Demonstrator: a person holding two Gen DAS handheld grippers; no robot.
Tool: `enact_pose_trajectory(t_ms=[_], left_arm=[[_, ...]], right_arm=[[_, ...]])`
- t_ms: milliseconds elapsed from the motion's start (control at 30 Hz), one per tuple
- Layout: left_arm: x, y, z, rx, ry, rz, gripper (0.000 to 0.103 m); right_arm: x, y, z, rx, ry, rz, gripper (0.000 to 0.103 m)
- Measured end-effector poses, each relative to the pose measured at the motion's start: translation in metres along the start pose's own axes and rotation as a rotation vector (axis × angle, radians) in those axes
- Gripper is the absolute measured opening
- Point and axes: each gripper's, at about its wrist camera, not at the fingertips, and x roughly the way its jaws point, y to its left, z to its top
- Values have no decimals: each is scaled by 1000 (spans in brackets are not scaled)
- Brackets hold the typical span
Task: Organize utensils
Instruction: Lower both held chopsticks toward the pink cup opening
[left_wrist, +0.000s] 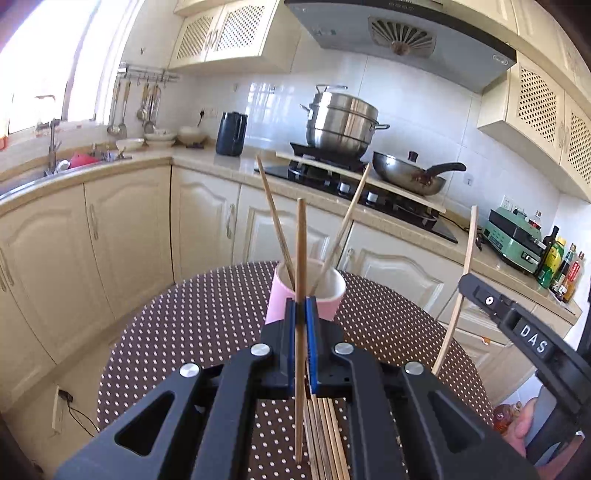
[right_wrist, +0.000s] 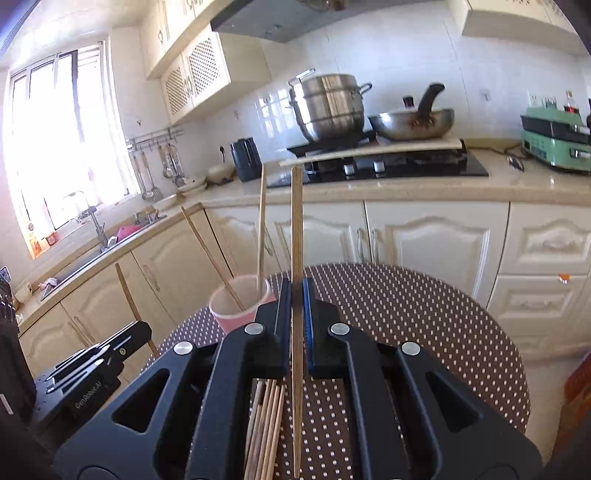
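Here each gripper, left and right, is clamped on one upright chopstick. Behind them the pink cup holds two chopsticks; more lie loose on the dotted surface.

You get bright daylight from the window at left, blown out white; fisheye bends edges, corners go dark.

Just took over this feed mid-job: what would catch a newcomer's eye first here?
Each hand-held gripper is shut on one upright chopstick: the left hand-held gripper on its chopstick, the right hand-held gripper on its chopstick. Just beyond them, a pink cup on the polka-dot table already holds two chopsticks. More loose chopsticks lie on the table under the grippers.
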Motion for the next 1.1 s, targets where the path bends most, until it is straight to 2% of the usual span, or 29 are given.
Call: enact_pose_trajectory(t_ms=[300, 500, 633, 900, 1100], left_arm=[[-6, -7, 43, 50, -113, 61, 7], [-13, -11, 85, 23, -211, 106, 7], [-16, -13, 106, 15, -243, 125, 7], [-14, -15, 128, -36, -285, 113, 7], [11, -13, 124, -52, -258, 131, 7]], right_arm=[[3, 15, 50, 13, -139, -6, 7], [19, 20, 81, 83, -194, -10, 7], [33, 22, 94, 122, -221, -33, 7], [71, 18, 97, 223, -182, -47, 7], [91, 26, 89, 202, -181, -93, 7]])
